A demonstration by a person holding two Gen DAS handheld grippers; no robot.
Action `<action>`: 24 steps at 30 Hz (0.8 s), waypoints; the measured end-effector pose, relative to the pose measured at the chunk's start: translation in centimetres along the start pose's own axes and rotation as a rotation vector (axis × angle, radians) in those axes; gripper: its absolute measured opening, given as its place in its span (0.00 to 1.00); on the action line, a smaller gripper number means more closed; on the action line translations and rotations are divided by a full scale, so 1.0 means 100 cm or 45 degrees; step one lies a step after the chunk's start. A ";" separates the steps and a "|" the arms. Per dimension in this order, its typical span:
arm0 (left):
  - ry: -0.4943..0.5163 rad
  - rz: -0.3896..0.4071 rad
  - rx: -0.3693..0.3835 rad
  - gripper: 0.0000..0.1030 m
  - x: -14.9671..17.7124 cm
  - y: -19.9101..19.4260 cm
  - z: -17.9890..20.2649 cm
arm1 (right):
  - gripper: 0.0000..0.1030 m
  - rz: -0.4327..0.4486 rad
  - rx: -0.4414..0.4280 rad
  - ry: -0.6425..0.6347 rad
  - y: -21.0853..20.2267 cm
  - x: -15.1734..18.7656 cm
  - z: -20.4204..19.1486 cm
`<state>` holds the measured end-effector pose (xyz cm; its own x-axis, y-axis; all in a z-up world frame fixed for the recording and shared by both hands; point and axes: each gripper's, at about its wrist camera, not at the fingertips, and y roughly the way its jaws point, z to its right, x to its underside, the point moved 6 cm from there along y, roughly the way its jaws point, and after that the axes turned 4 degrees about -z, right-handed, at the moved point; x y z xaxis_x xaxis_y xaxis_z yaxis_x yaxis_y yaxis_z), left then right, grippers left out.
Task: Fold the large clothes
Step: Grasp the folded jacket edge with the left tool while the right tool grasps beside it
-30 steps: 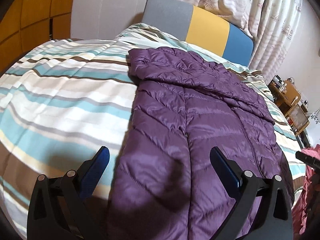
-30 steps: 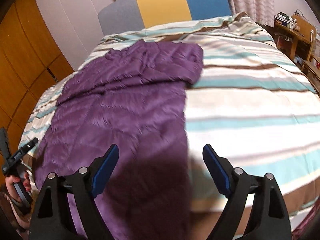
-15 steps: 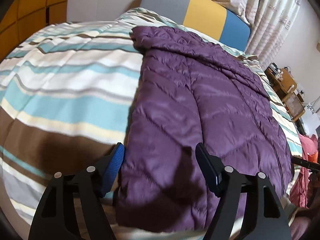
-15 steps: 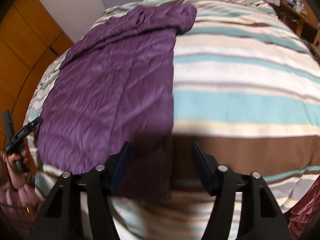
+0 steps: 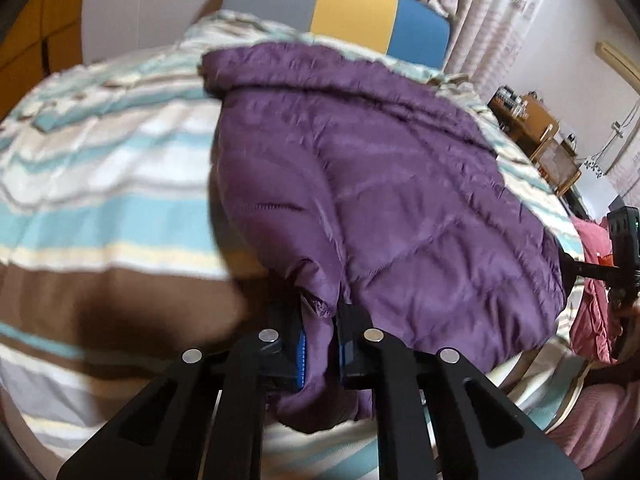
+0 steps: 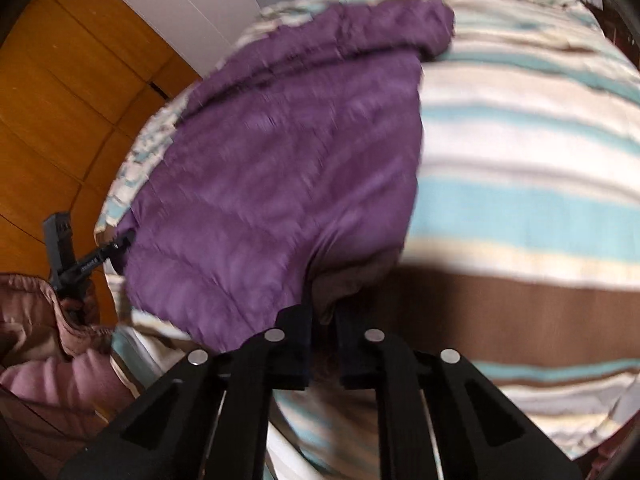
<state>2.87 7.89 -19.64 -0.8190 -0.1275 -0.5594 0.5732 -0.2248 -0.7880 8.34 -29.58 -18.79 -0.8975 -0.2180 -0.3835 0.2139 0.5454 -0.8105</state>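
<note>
A purple quilted down jacket lies flat on a striped bed, its collar end toward the headboard. My left gripper is shut on the jacket's near hem corner at the left side. The jacket also shows in the right wrist view. My right gripper is shut on the near hem corner at its right side, with a bunch of fabric pinched between the pads. Each gripper shows small in the other's view, at the far hem corner.
The bed cover has teal, white and brown stripes. A grey, yellow and blue headboard stands at the far end. Wooden bedside furniture is at the right. An orange wooden wardrobe is at the left. My pink sleeve is near.
Both grippers moved down to the near hem and went from open to shut on the jacket's two near corners. The hem is lifted slightly at both corners.
</note>
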 end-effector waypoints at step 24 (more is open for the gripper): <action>-0.188 0.502 -0.087 0.06 -0.170 -0.014 -0.034 | 0.05 0.561 0.029 0.071 -0.023 -0.154 0.001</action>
<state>16.12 13.65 -9.91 -0.5286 -0.3288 -0.7826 0.8397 -0.0670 -0.5390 21.67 -27.57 -11.05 -0.7380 0.0756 -0.6705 0.5886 0.5581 -0.5849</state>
